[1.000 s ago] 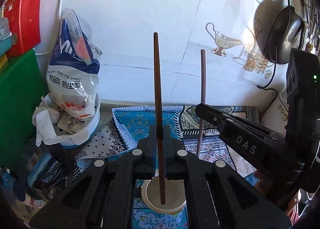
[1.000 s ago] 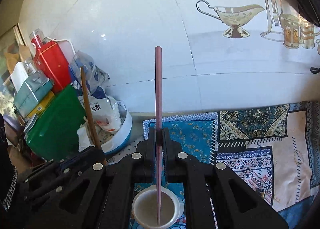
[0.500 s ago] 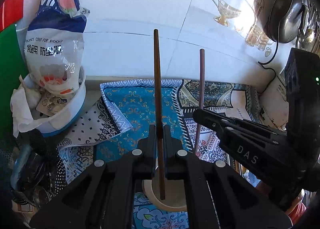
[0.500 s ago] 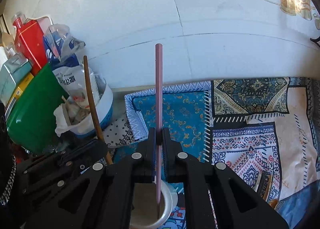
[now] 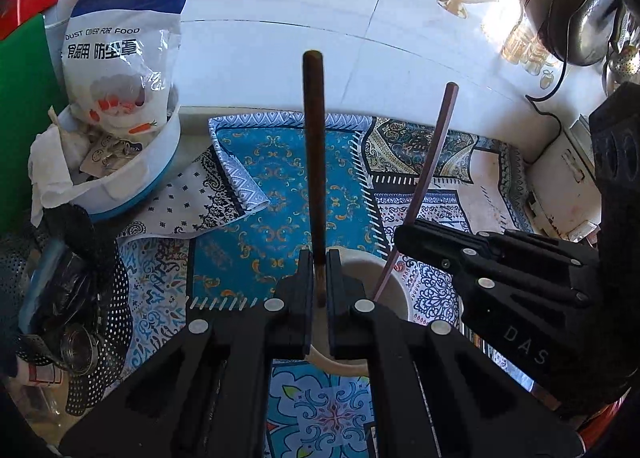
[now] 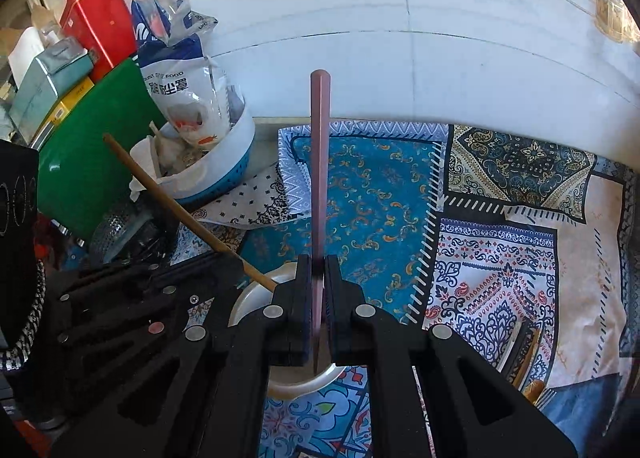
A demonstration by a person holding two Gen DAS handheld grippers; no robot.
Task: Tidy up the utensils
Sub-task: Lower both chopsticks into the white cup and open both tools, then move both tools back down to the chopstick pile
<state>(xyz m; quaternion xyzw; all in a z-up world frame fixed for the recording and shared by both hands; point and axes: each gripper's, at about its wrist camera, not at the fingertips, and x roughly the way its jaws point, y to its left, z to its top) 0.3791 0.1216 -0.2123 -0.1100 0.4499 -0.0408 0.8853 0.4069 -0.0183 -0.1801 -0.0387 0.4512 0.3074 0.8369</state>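
Observation:
In the left wrist view my left gripper (image 5: 319,258) is shut on a dark brown chopstick (image 5: 314,161) that stands upright, its lower end over the cream cup (image 5: 402,294). To its right, my right gripper (image 5: 402,236) holds a reddish chopstick (image 5: 430,165) that slants down into the same cup. The right wrist view shows the right gripper (image 6: 319,262) shut on that reddish chopstick (image 6: 319,177), with the tip inside the white cup (image 6: 248,298). There the left gripper (image 6: 234,258) comes in from the left with the brown chopstick (image 6: 172,205) angled toward the cup's rim.
Patterned cloths (image 5: 276,177) cover the counter. A white and blue basket (image 5: 132,181) with a plastic bag stands at the back left, beside a green board (image 6: 88,145) and a red tin (image 6: 100,21). More utensils (image 6: 524,354) lie at the right. A tiled wall runs behind.
Both grippers have sunk toward the cup and tipped further downward. The two chopsticks came down with them, their lower ends now at or inside the cup.

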